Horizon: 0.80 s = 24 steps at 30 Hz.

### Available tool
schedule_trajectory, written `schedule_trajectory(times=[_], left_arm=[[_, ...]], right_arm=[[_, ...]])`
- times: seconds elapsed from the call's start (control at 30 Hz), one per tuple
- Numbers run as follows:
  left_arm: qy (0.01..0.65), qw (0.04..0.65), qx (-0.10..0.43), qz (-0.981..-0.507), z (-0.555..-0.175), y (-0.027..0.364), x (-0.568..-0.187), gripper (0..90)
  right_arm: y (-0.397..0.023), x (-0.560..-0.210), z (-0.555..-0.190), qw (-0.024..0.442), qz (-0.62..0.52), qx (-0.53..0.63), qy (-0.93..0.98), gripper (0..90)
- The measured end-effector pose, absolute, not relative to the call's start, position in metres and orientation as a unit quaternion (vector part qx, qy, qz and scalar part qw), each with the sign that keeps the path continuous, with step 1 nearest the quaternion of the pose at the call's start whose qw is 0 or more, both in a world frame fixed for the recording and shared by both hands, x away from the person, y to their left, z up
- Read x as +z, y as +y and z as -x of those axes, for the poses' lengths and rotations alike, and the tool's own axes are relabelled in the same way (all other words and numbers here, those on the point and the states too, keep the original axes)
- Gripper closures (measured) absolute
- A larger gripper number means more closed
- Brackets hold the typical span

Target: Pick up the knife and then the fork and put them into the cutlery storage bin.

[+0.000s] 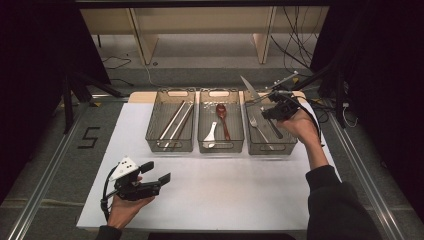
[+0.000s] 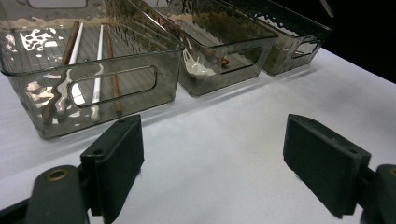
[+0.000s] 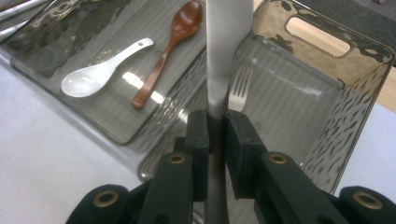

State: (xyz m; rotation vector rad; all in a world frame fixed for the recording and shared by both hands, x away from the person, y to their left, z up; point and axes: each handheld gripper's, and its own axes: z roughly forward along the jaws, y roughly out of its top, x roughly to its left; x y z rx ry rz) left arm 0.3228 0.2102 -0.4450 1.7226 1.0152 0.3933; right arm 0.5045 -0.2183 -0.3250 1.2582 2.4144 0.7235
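Knife (image 3: 219,56) sits clamped in right gripper (image 1: 267,106) above right bin (image 1: 295,146), probably clear of it; left gripper (image 1: 154,172) gapes wide.

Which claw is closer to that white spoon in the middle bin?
The right claw. It hangs over the right-hand bin, next to the middle bin where the white spoon lies. The left claw sits open near the table's front edge, well short of the bins.
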Motion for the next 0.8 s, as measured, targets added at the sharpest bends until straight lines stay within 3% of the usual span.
schedule_trajectory(times=[0.8], left_arm=[[0.425, 0.524, 0.164, -0.719, -0.323, 0.211, -0.445, 19.8]], right_arm=[[-0.233, -0.349, -0.525, 0.164, -0.479, 0.239, 0.829, 80.7]])
